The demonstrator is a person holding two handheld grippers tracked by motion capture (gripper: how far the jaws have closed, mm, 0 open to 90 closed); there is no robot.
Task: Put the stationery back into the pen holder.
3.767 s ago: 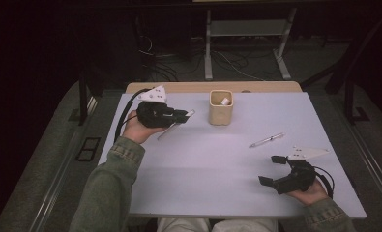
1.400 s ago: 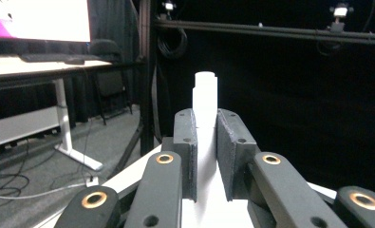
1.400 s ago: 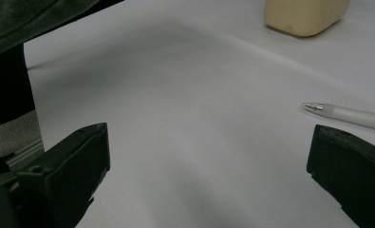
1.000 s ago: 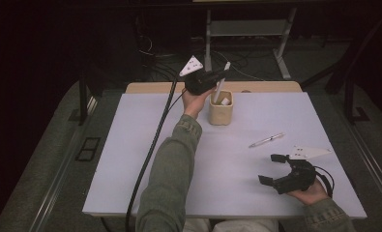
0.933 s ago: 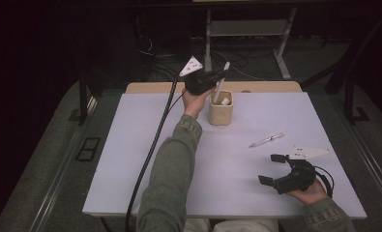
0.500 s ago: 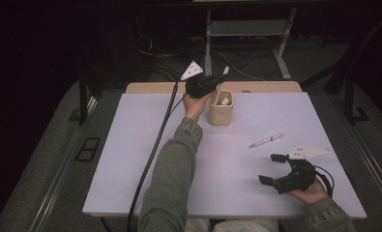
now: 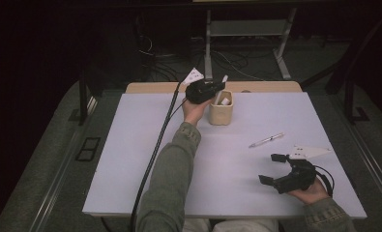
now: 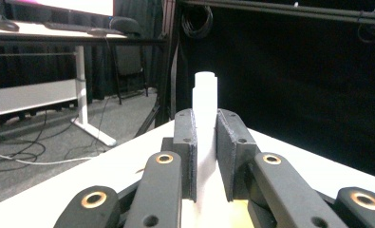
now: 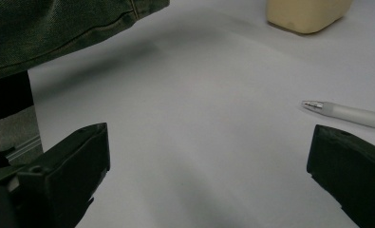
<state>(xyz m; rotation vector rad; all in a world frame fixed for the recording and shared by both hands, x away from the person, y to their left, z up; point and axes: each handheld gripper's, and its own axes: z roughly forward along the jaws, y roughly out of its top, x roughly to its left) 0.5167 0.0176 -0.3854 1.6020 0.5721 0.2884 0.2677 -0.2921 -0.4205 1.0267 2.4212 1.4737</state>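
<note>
A white pen (image 8: 205, 118) stands clamped between the jaws of the left gripper (image 7: 213, 90), its capped end rising clear above the pads in the left gripper view. In the high view the gripper holds it just above the tan cup (image 7: 221, 112), close to the far edge of the surface (image 7: 145, 159) and a little left of that edge's middle; the pen's upper end pokes out at a tilt over the cup's rim. Something white sits inside the cup (too small to tell what).

A second pen (image 7: 266, 140), clear-bodied with a silver tip, lies flat on the surface to the right of the cup and well apart from it, angled toward the far right corner.

Near the right part of the near edge, the right gripper (image 7: 273, 168) rests low in the person's hand, its jaws spread wide with nothing between them, near the second pen but not touching it.
</note>
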